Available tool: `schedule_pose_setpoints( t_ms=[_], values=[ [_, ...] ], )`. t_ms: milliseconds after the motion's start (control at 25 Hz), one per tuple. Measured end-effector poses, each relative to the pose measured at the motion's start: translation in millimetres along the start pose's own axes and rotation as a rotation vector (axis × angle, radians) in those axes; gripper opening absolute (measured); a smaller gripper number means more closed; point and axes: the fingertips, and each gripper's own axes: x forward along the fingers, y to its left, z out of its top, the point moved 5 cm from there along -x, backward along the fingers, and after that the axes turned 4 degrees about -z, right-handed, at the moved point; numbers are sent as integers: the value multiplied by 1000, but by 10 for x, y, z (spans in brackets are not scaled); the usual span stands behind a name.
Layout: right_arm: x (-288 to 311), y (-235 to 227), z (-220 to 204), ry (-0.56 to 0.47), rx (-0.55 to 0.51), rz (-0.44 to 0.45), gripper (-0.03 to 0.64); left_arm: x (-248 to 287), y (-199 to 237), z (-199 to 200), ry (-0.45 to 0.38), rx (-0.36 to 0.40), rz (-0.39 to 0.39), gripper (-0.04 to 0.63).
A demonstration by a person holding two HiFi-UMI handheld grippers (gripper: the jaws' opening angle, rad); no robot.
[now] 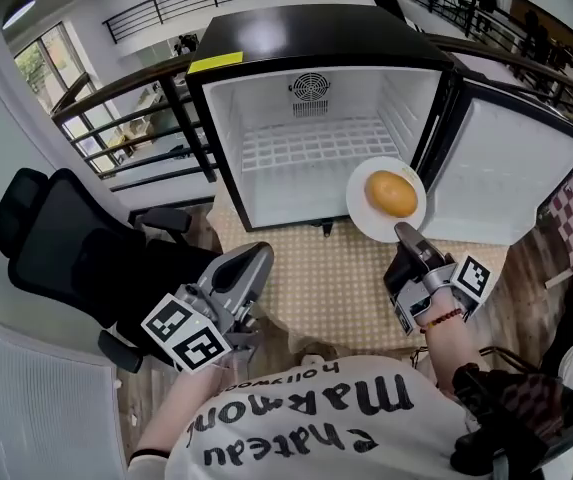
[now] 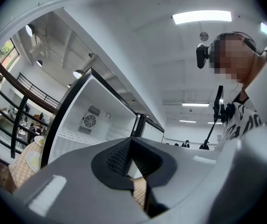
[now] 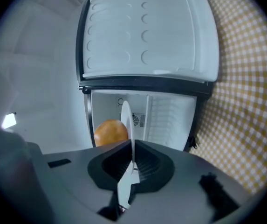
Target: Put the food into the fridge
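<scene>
Both level: right claw [image 1: 403, 230] pinching plate [image 1: 362, 214] rim, left claw [image 1: 262, 253] closed.

From your right hand-held gripper [image 3: 132, 143] you only get the plate [image 3: 126, 122] edge-on, and the gripper's body hides the bottom of the round orange food [image 3: 111, 132].

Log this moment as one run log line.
right gripper: shut on plate rim | food: orange, round, on plate | left gripper: shut, empty | fridge: open

Fridge [image 1: 316, 38]: black shell, white interior. Plate [image 1: 361, 215] at your right: white. Bun [image 1: 392, 193]: golden orange. Floor mat [image 1: 336, 288]: yellow-white check. Chair [image 1: 66, 248] at your left: black.
</scene>
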Motion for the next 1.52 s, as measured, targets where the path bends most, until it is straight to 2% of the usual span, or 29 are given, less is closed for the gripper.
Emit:
schedule_pose_setpoints(
  t_ms=[160,360,680,800,1000,1160,1520],
  values=[
    [326,-74,97,-31,34,-29,23,286,336,-16,55,15,-36,5],
    [627,-216,224,-54,70,-93,23,551,650,-128,104,-18,-84,5],
    [936,-209,391,-117,67,-181,25,795,857,-230,141,-49,-128,5],
    [1039,-207,413,-124,77,-187,25,838,941,-285,145,-65,-127,5],
    [1125,-200,436,-141,106,-184,25,936,1020,-395,156,-145,-135,5],
    [1203,-160,463,-158,117,-167,25,979,1051,-371,149,-146,-134,5],
    [1242,-167,462,-211,135,-198,25,933,1136,-344,149,-148,-158,5]
  ],
)
